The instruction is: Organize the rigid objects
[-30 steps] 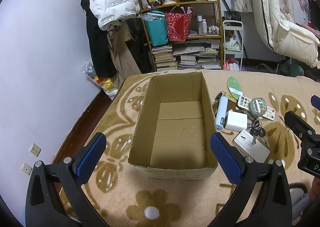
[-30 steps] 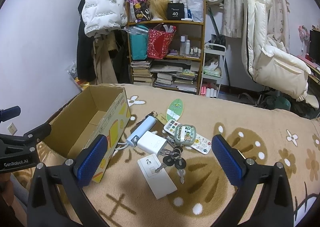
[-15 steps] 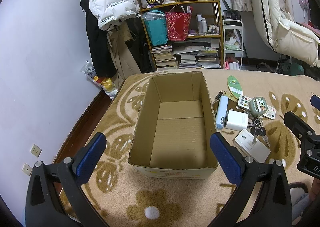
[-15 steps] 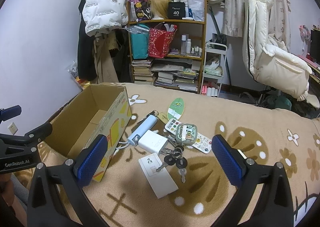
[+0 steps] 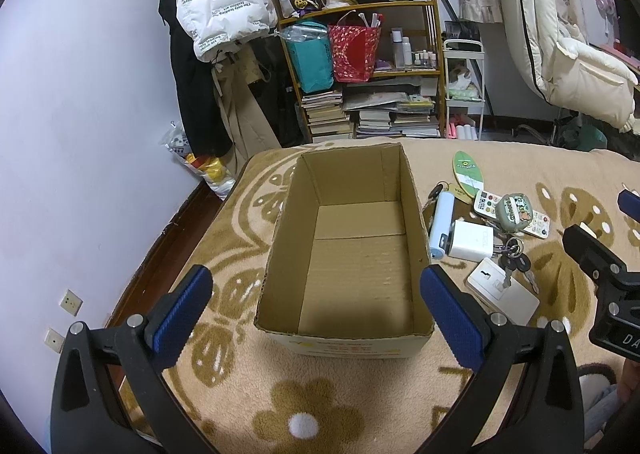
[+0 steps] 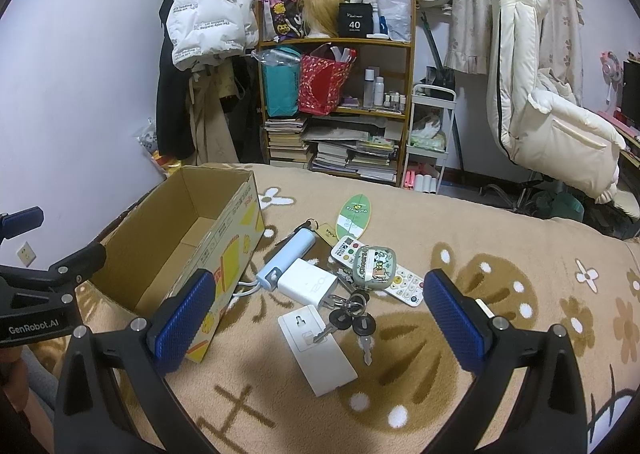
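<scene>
Barely drifted since a second ago, both grippers pretty much parked. Left gripper (image 5: 316,306) spread wide, nothing held, hovering level over the near end of the cardboard box (image 5: 348,314). Right gripper (image 6: 320,318) gaping too, over the white card (image 6: 320,354) and keys (image 6: 352,320). Further out, beside the box: white charger (image 6: 306,287), blue power bank (image 6: 286,262), remote (image 6: 400,286) under what's probably an earbud case (image 6: 374,268), then green tag (image 6: 353,216).
</scene>
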